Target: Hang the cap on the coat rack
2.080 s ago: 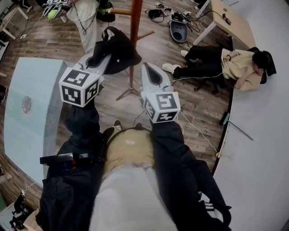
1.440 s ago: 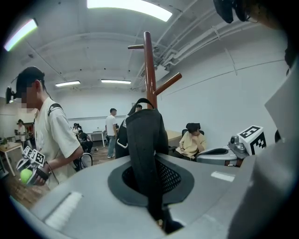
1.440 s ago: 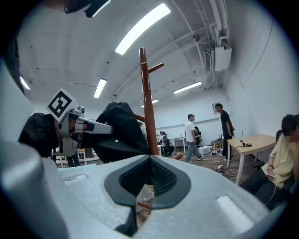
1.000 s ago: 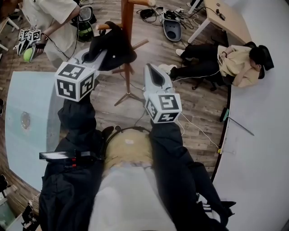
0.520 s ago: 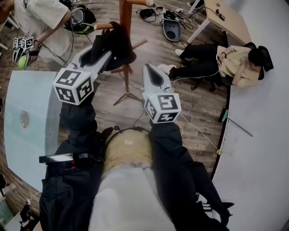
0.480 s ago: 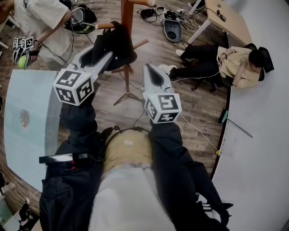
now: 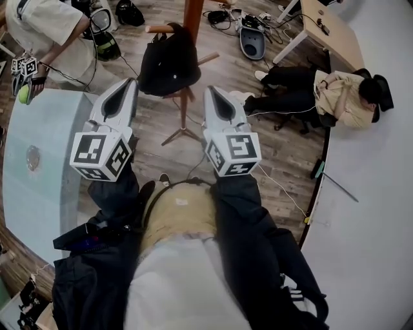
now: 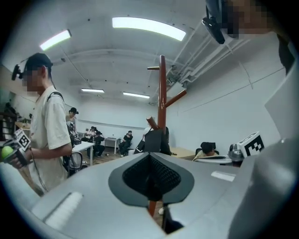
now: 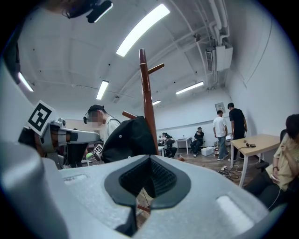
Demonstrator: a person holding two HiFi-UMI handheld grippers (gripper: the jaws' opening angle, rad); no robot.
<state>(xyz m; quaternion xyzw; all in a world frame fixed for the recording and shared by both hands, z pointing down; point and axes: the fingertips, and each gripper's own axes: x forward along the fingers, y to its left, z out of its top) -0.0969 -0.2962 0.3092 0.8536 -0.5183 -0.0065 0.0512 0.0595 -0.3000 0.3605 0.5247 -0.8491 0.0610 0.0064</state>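
A standing person (image 7: 48, 29) is off to my left by the glass table (image 7: 32, 174). A sitting person (image 7: 322, 90) is on the floor to my right. The black cap (image 7: 169, 61) hangs on a peg of the coat rack (image 7: 193, 16), just ahead of both tools. My left gripper (image 7: 127, 84) is closing up tight on nothing. My right gripper (image 7: 213, 91) is pressed together, empty too.
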